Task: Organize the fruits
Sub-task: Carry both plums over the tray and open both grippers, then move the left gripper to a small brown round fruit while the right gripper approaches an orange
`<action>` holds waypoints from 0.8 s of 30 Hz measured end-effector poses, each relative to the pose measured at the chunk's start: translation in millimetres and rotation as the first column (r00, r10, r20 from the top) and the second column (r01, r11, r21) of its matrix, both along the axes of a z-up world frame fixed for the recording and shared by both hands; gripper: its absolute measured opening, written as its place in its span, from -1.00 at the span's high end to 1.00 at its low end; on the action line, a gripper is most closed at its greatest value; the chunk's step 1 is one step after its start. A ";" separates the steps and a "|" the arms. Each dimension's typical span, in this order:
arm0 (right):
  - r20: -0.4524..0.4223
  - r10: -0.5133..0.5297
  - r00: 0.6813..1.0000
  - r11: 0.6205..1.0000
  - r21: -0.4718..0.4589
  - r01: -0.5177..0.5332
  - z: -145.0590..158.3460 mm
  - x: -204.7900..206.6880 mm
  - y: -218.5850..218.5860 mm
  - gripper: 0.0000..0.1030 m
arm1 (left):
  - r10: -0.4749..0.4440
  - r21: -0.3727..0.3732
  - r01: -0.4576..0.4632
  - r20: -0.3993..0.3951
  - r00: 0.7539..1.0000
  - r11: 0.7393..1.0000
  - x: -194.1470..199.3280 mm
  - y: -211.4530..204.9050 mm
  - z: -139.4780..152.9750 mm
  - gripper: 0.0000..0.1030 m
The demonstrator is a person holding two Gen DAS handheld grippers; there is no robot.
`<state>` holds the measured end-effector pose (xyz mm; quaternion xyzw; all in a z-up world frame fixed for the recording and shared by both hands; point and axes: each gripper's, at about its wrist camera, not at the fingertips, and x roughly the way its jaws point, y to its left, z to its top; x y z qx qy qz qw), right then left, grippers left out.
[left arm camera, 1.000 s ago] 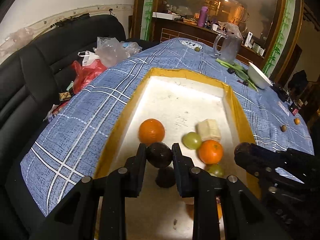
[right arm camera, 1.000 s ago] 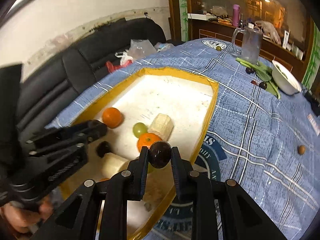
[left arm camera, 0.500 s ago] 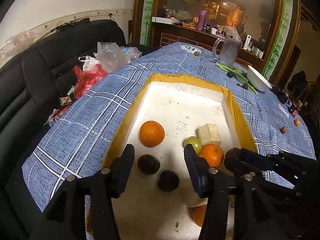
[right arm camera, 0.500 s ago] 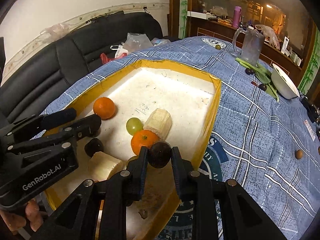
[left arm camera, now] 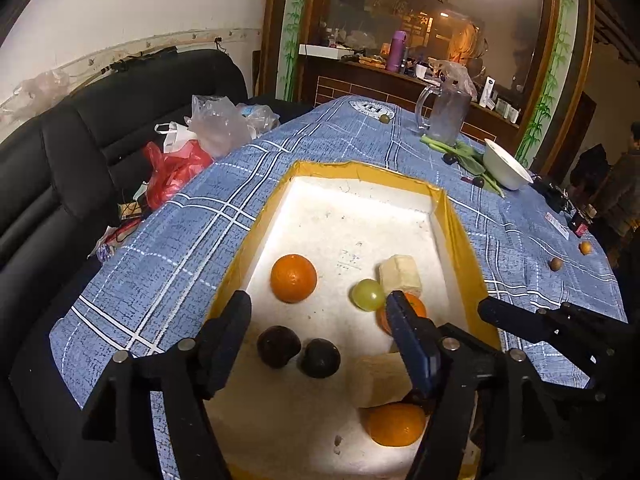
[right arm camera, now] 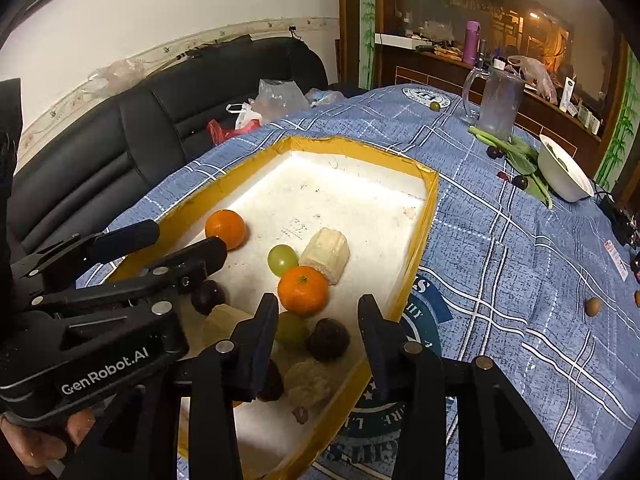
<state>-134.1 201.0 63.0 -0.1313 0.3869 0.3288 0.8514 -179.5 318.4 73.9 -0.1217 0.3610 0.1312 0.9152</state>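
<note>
Hovering over the yellow-rimmed tray [left arm camera: 256, 236] on the bench, the left hand-held gripper [left arm camera: 318, 316] and right hand-held gripper [right arm camera: 318, 312] have just spread their jaws, each gaping empty above a dark plum [left arm camera: 278, 346] [right arm camera: 328, 338] lying among oranges [left arm camera: 293, 278].

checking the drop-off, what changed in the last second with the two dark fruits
Both were let go: the left hand-held gripper and right hand-held gripper have just been opening, and each dark fruit now lies loose on the tray floor between the spread fingers. The oranges, grape and banana pieces stayed put.
</note>
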 end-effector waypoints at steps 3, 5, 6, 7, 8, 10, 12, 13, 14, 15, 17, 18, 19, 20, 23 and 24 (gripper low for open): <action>0.004 0.000 1.000 1.000 0.007 0.000 2.7 -3.4 -3.6 0.07 | -0.004 0.014 0.004 0.006 1.000 1.000 -2.4 -4.6 4.3 -0.36; 0.004 0.000 1.000 1.000 0.013 0.000 4.0 -4.4 -6.1 0.05 | -0.010 0.022 0.009 0.010 1.000 1.000 -3.7 -8.0 7.4 -0.36; 0.005 0.000 1.000 1.000 0.016 0.000 4.8 -5.5 -7.6 0.05 | -0.013 0.025 0.012 0.012 1.000 1.000 -4.2 -10.0 8.7 -0.36; 0.007 -0.002 1.000 1.000 0.018 0.002 5.3 -6.3 -8.8 0.05 | -0.016 0.027 0.015 0.013 1.000 1.000 -4.5 -11.3 10.1 -0.37; 0.008 -0.004 1.000 1.000 0.021 0.004 5.8 -7.0 -9.8 0.05 | -0.020 0.030 0.020 0.015 1.000 0.999 -5.1 -13.7 11.5 -0.37; 0.008 -0.010 1.000 1.000 0.027 0.010 6.6 -7.5 -14.1 0.03 | -0.027 0.032 0.026 0.017 1.000 0.999 -6.0 -17.3 13.4 -0.38; 0.007 -0.019 1.000 0.999 0.033 0.019 7.4 -7.6 -19.1 0.01 | -0.032 0.035 0.031 0.017 0.999 0.999 -6.0 -21.2 16.2 -0.38; 0.005 -0.026 1.000 0.999 0.037 0.025 7.8 -7.7 -22.3 -0.01 | -0.035 0.036 0.034 0.017 0.999 0.999 -6.0 -23.8 17.8 -0.38; 0.003 -0.034 0.999 0.998 0.044 0.033 8.4 -7.4 -27.1 -0.01 | -0.037 0.036 0.036 0.017 0.999 0.999 -5.9 -25.4 18.6 -0.38; 0.003 -0.038 0.999 0.998 0.048 0.038 8.8 -7.6 -30.6 -0.01 | -0.042 0.033 0.041 0.018 0.999 0.999 -5.7 -27.8 20.3 -0.38; 0.003 -0.056 0.998 0.997 0.057 0.055 9.6 -6.7 -42.8 -0.02 | -0.057 0.022 0.056 0.019 0.998 0.998 -4.2 -34.7 25.1 -0.38; 0.003 -0.064 0.998 0.996 0.060 0.064 9.7 -5.5 -48.9 -0.02 | -0.064 0.020 0.063 0.021 0.998 0.998 -3.2 -38.0 27.0 -0.38; 0.002 -0.079 0.997 0.995 0.063 0.079 9.8 -3.3 -58.2 -0.02 | -0.074 0.018 0.074 0.023 0.997 0.997 -1.9 -43.4 29.7 -0.39; 0.001 -0.095 0.995 0.993 0.066 0.095 9.7 -1.0 -66.2 -0.03 | -0.093 0.016 0.093 0.027 0.995 0.996 0.3 -52.3 33.3 -0.39; -0.015 -0.147 0.989 0.986 0.081 0.147 8.8 10.4 -93.9 -0.03 | -0.163 0.014 0.163 0.032 0.986 0.987 8.8 -79.4 40.3 -0.45; -0.025 -0.170 0.985 0.981 0.088 0.172 8.5 15.7 -105.8 -0.03 | -0.196 0.015 0.195 0.032 0.980 0.981 13.4 -91.8 42.3 -0.46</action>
